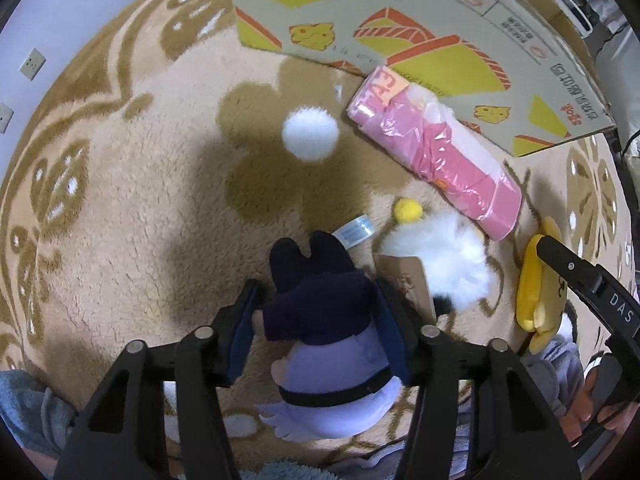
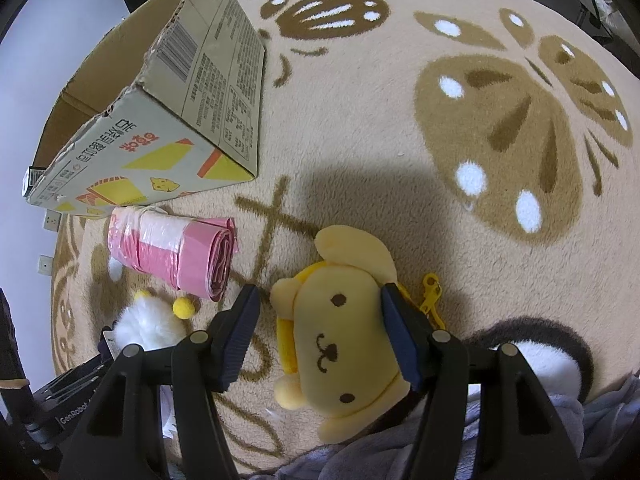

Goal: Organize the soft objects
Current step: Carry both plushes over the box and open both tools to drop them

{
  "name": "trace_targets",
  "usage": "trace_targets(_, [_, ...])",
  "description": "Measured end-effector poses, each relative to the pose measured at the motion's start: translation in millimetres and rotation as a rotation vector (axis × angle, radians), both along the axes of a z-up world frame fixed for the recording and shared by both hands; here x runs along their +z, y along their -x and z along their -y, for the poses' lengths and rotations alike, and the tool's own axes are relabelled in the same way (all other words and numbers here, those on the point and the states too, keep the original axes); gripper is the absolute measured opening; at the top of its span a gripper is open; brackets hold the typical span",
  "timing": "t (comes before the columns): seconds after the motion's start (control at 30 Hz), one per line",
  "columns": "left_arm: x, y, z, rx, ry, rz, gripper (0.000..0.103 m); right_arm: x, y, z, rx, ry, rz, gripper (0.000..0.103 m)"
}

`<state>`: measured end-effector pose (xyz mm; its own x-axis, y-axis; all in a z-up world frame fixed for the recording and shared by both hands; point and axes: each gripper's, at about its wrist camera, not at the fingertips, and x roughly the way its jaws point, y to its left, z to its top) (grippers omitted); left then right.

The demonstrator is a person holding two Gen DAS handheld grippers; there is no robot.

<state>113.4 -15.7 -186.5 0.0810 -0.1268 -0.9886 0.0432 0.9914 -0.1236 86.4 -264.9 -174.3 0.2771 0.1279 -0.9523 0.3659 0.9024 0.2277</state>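
A doll (image 1: 320, 320) in a dark purple jacket and lilac skirt lies on the beige carpet (image 1: 140, 200). My left gripper (image 1: 316, 286) points down over it, and both blue pads rest against the jacket's sides. In the right wrist view a yellow dog plush (image 2: 340, 340) lies face up between the fingers of my right gripper (image 2: 319, 290). The right pad touches its cheek, and a strip of carpet shows between the left pad and its ear. The left wrist view catches the same plush (image 1: 536, 292) at the right edge.
An open cardboard box (image 1: 400, 20) (image 2: 160, 120) stands at the far side of the carpet. A pink roll of bags (image 1: 436, 156) (image 2: 176, 252) lies against it. Nearby lie a white pompom (image 1: 311, 132) and a white fluffy toy (image 1: 444, 256) (image 2: 144, 324) with a yellow ball and card tag.
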Motion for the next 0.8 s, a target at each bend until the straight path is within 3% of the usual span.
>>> trace_targets(0.1, [6,2,-5,0.002,0.042,0.019,0.040,6,3,6,-0.021,0.001,0.027,0.039])
trace_targets(0.17, [11,3,-5,-0.002,0.027,0.047,0.039,9,4,10,-0.038,-0.007,0.052,0.026])
trace_targets(0.3, [24,5,1,-0.022,0.027,0.092,0.038,16,5,12,-0.025,-0.021,0.088,0.016])
trace_targets(0.5, [39,3,-8,-0.012,0.025,0.150,0.037,29,6,-1,0.041,-0.036,0.158,0.002])
trace_targets(0.8, [59,7,-2,-0.013,-0.017,0.252,0.037,56,13,-17,0.103,-0.004,0.276,0.001])
